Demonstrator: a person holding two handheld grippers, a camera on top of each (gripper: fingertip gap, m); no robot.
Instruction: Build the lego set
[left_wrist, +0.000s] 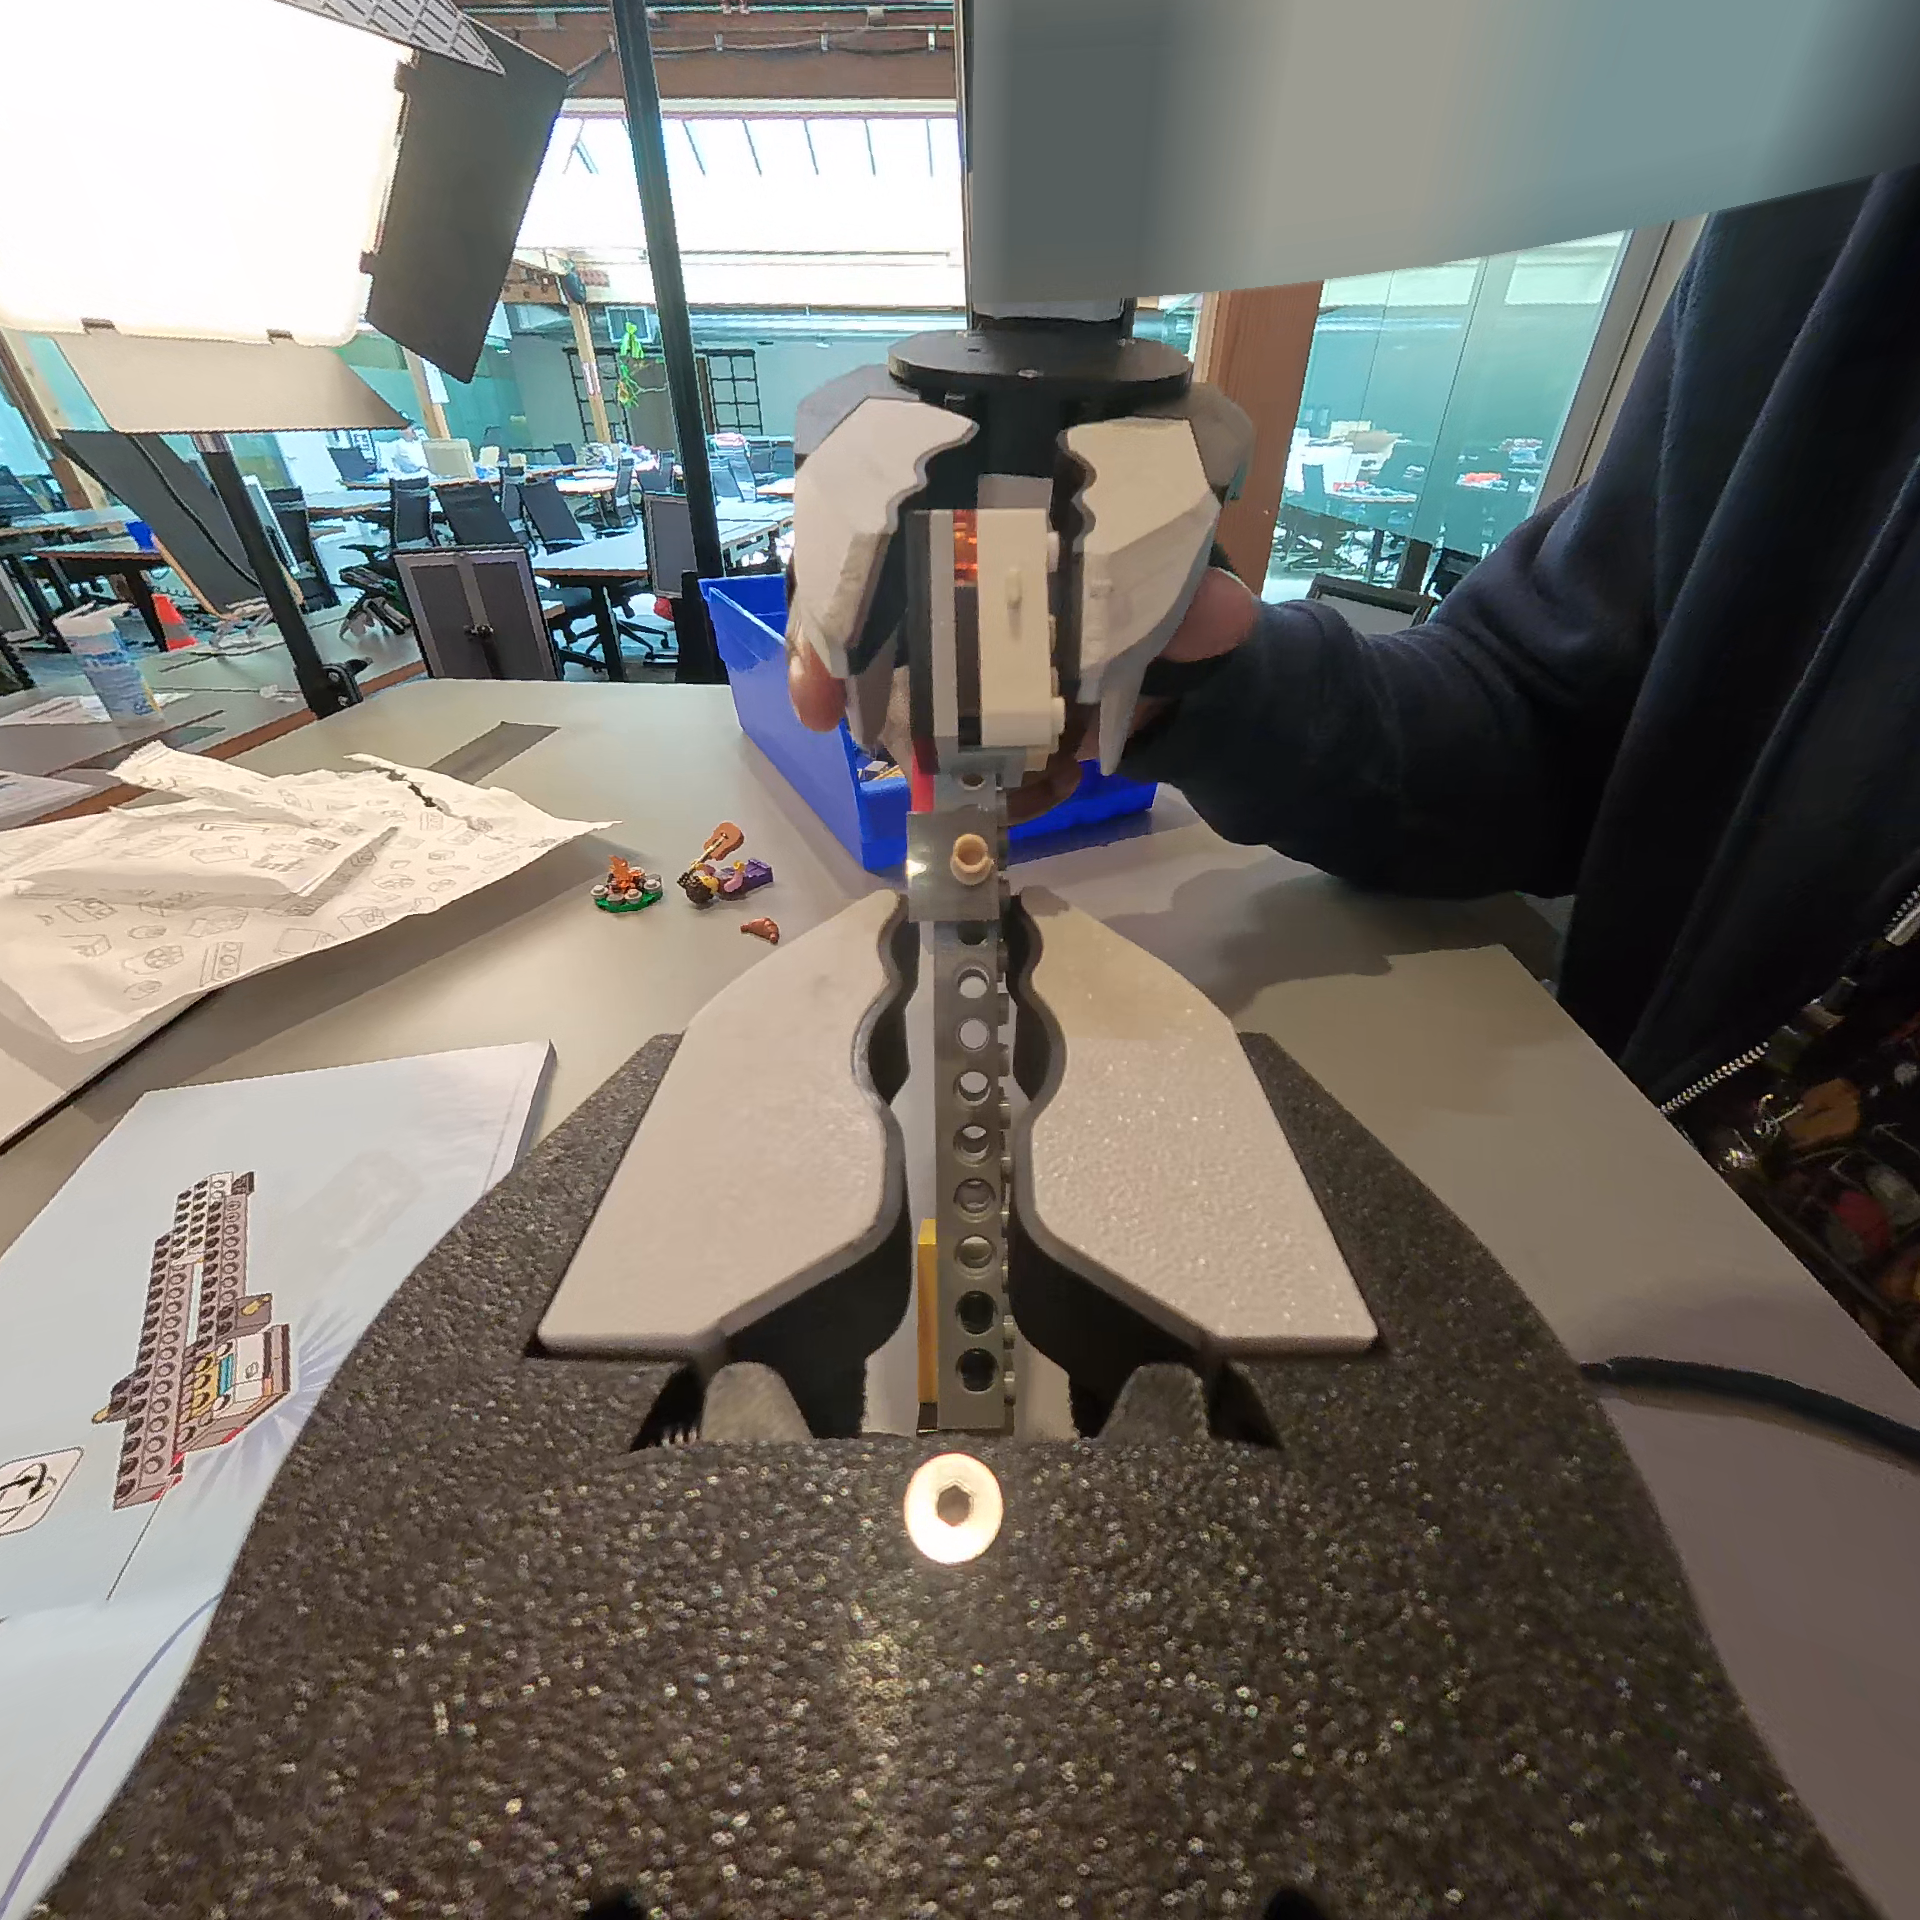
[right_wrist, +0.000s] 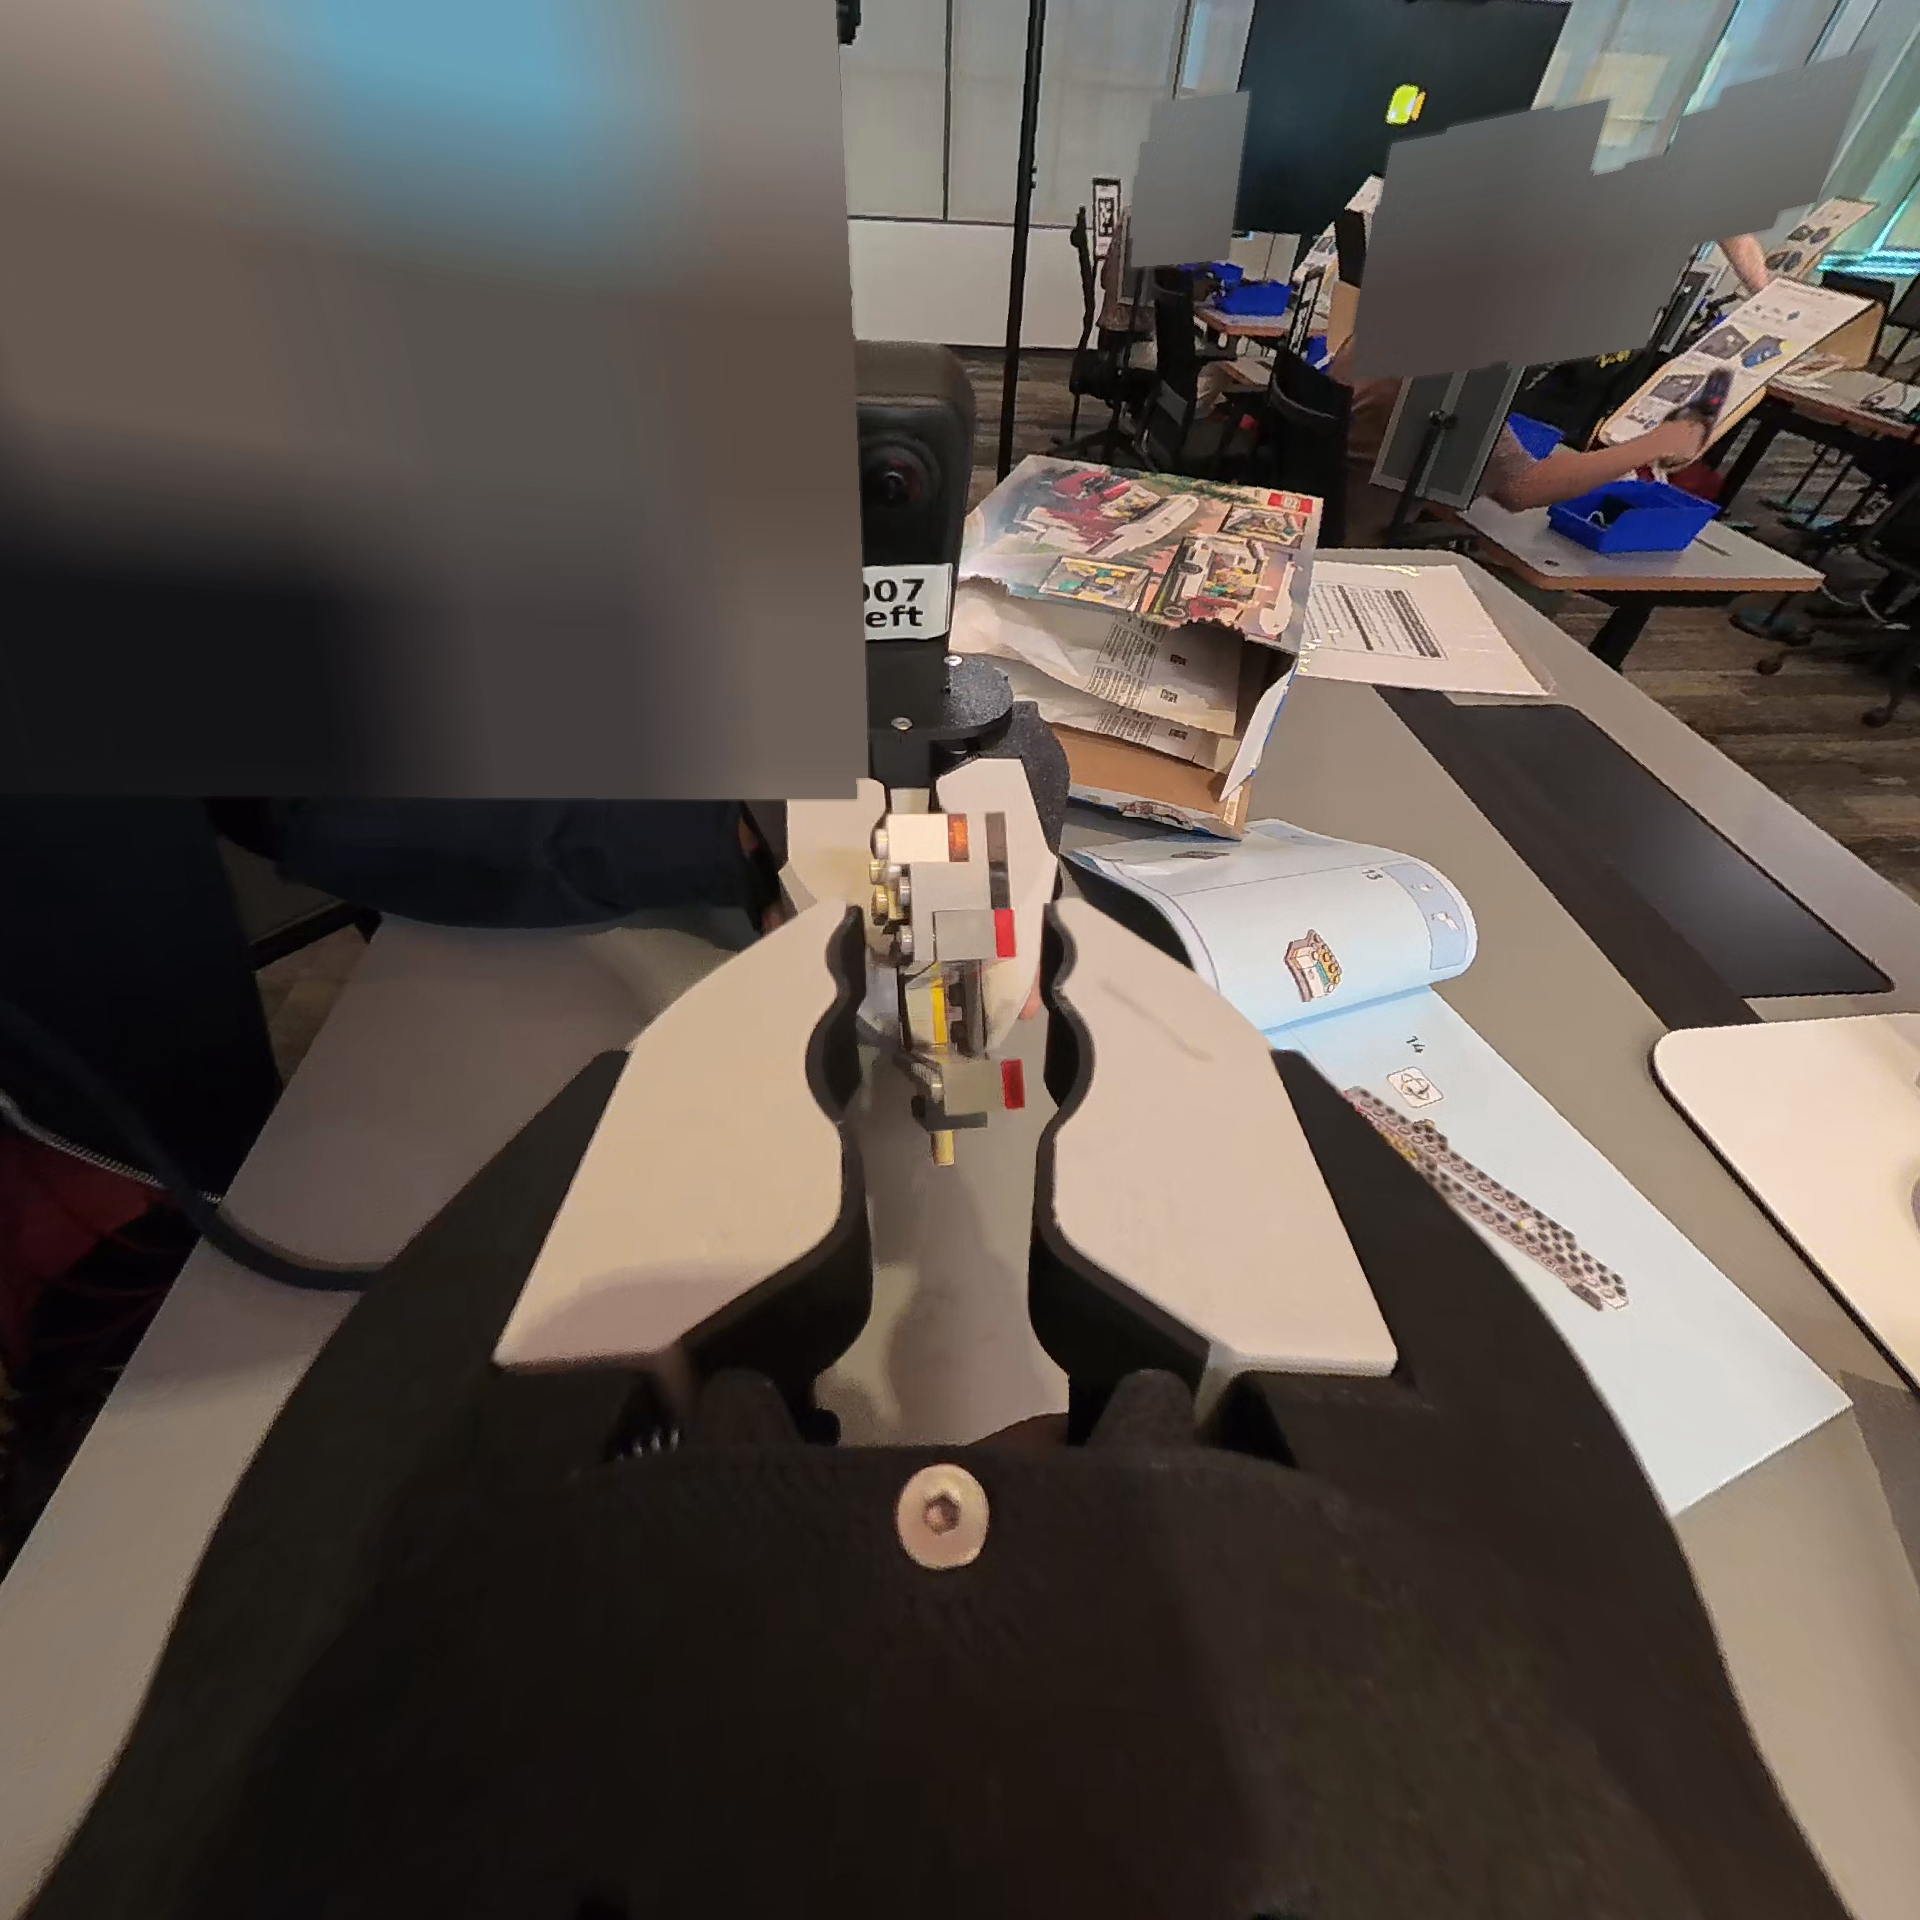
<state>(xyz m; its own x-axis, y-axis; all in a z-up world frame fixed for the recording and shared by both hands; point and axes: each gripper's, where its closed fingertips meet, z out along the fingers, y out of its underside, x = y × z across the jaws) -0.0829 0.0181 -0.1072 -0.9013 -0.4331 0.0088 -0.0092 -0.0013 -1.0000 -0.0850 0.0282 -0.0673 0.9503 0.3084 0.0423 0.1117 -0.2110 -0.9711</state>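
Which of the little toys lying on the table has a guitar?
The purple minifigure, lying between the green campfire piece and the small brown croissant piece; only it has the guitar.

A blue bin (left_wrist: 800, 717), torn paper (left_wrist: 239, 873) and an instruction booklet (right_wrist: 1351, 935) lie on the table (left_wrist: 623, 748).

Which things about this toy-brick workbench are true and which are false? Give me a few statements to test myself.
1. The left gripper clamps a long grey holed beam. True.
2. The parts bin behind the grippers is red. False: the parts bin is blue.
3. A toy minifigure lies on the table beside a small campfire piece. True.
4. The instruction booklet is closed. False: the instruction booklet lies open, pages showing.
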